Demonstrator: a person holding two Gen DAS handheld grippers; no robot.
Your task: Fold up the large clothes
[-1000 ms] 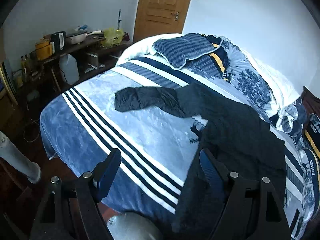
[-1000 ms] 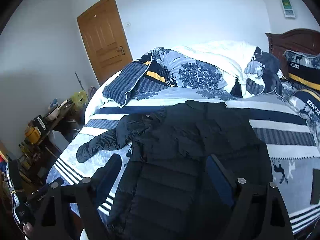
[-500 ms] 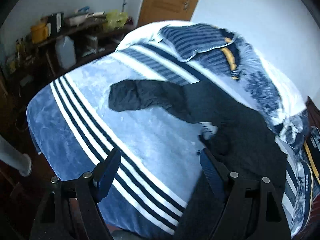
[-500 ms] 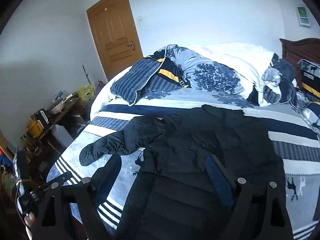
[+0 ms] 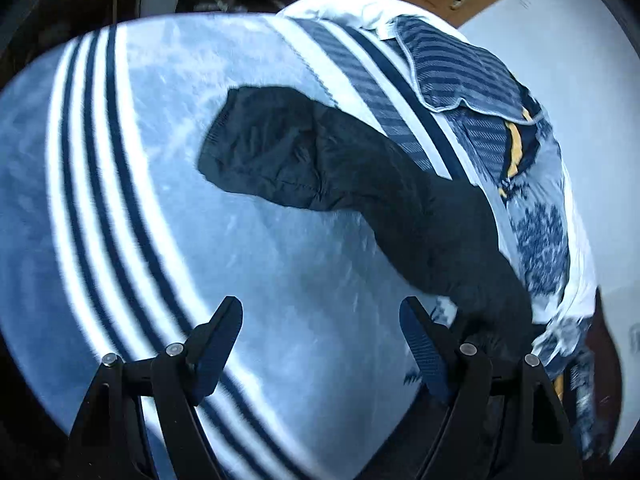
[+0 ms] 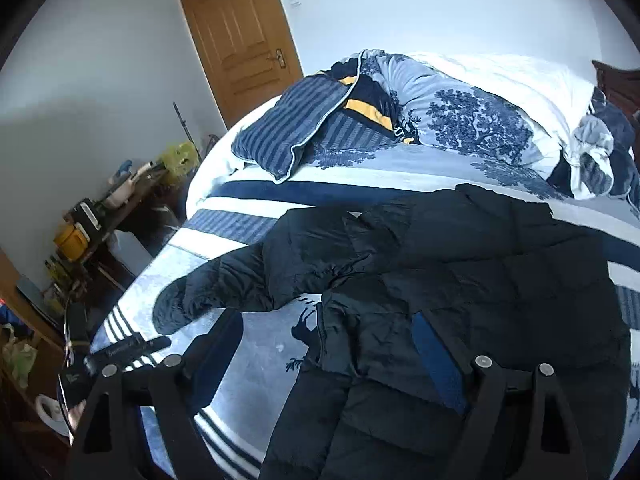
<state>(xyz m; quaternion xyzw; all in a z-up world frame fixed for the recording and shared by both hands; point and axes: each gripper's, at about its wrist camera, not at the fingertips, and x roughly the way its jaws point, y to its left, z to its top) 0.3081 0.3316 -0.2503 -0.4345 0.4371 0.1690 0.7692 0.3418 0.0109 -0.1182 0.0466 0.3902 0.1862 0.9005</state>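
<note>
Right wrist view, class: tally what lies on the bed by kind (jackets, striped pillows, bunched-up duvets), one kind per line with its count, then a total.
Jacket: 1
Striped pillow: 1
Duvet: 1
Total: 3

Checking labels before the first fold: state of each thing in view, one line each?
black puffer jacket: spread flat on the bed, unfolded.
jacket sleeve: stretched out sideways on the blanket, not folded in.
left gripper: open, empty, above the blanket near the sleeve.
right gripper: open, empty, over the jacket's edge.
door: closed.
duvet: bunched along the far side of the bed.
</note>
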